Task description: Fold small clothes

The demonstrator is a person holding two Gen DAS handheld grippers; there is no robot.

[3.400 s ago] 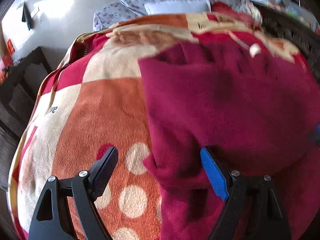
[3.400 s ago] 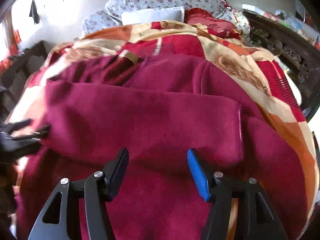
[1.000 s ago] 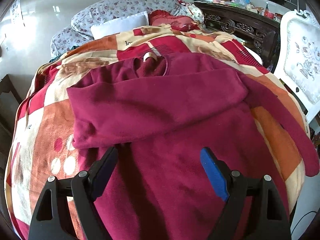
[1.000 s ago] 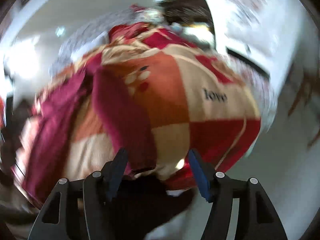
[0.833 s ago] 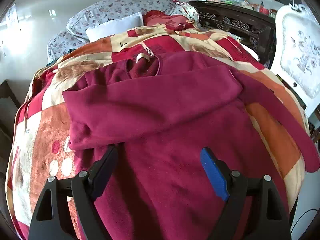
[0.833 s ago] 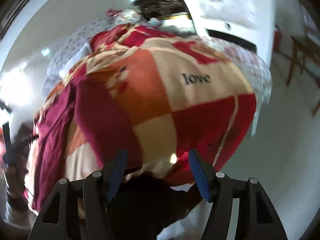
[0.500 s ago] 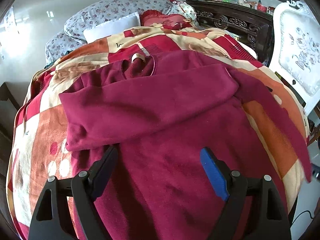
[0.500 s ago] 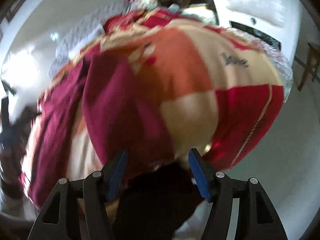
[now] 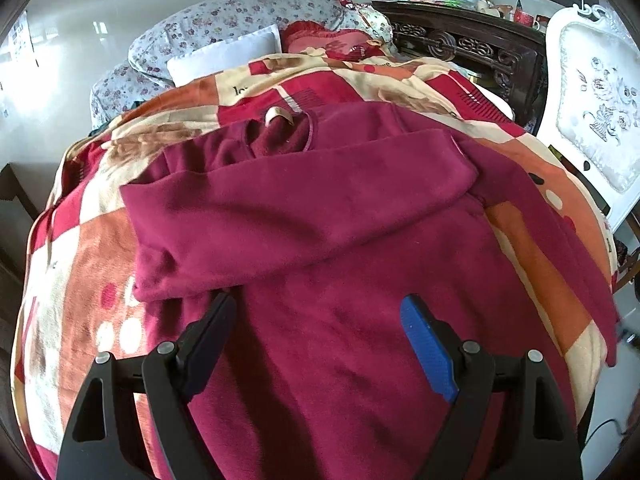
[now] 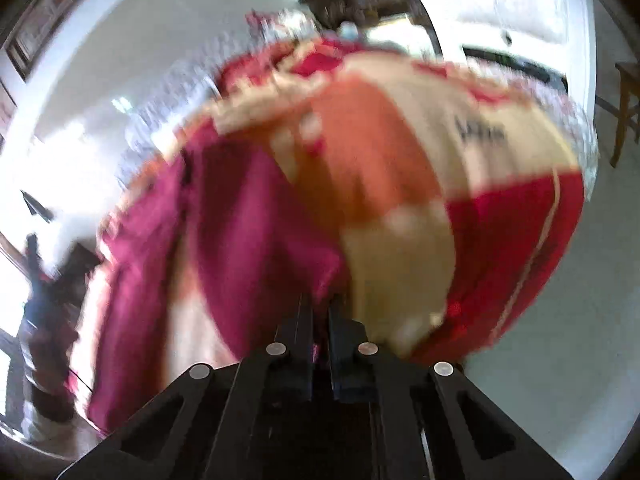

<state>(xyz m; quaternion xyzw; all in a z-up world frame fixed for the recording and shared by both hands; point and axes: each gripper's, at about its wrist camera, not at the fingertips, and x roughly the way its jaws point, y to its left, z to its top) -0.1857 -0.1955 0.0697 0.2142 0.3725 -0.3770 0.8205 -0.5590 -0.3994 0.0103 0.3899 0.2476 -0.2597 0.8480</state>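
A white chair [image 9: 596, 120] and a dark carved cabinet [image 9: 460, 44] stand close beside the bed's right edge.

A maroon fleece top [image 9: 340, 320] lay spread flat on the bed, collar at the far end, one sleeve [image 9: 288, 216] folded across its chest, the other sleeve [image 9: 560, 232] stretched out sideways.

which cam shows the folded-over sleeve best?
Left wrist. The folded sleeve lies sharp and whole across the maroon sweater. Right wrist is motion-blurred: it shows only the other sleeve, with the right gripper shut on its end.
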